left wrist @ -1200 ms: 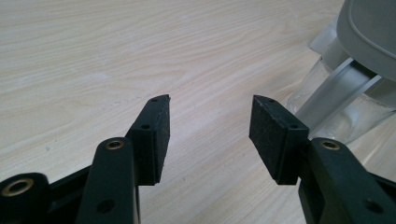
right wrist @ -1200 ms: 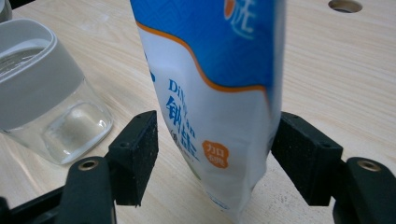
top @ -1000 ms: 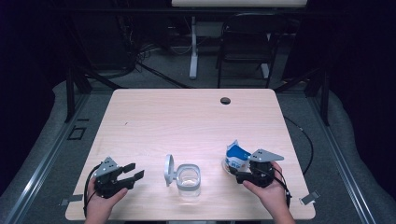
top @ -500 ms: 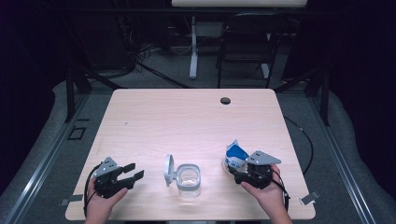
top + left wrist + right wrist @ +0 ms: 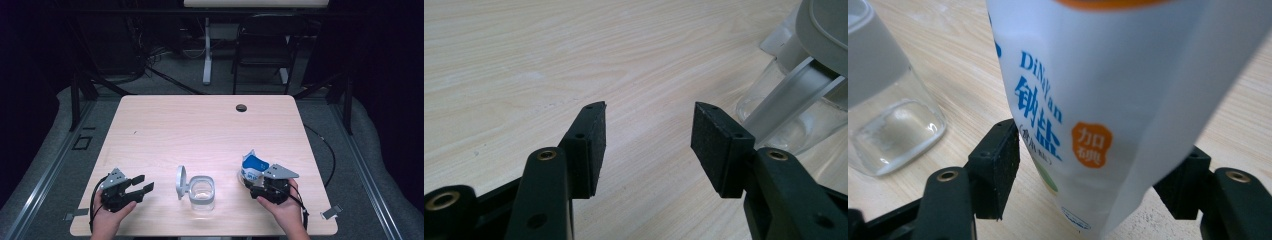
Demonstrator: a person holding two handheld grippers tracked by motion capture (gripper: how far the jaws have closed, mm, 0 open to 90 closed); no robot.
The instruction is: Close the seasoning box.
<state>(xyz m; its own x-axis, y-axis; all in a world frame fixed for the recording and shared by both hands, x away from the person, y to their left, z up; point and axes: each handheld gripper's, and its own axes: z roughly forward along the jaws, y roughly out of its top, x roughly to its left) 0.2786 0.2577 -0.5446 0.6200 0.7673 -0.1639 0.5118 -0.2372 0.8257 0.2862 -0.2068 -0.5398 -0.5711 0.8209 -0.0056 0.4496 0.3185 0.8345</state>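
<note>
Right gripper [image 5: 261, 186] straddles the salt bag [image 5: 1108, 100] near the desk's [image 5: 200, 125] front edge, jaws apart but not yet pinching, so it should squeeze low and square while the left gripper [image 5: 140, 184] waits open beside the clear jar [image 5: 201, 192].

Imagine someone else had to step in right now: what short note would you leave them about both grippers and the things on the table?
Left gripper: open, holding nothing, low over the pale wooden table, jaws pointing toward the jar.
Right gripper: jaws either side of the white salt bag with blue print, which stands upright; a full clamp cannot be confirmed.
Clear glass jar: between the grippers, its grey hinged lid flipped open.
Done: jar opened, bag reached.
Left, probably: lift the bag, tip salt into the jar, close the lid.
</note>
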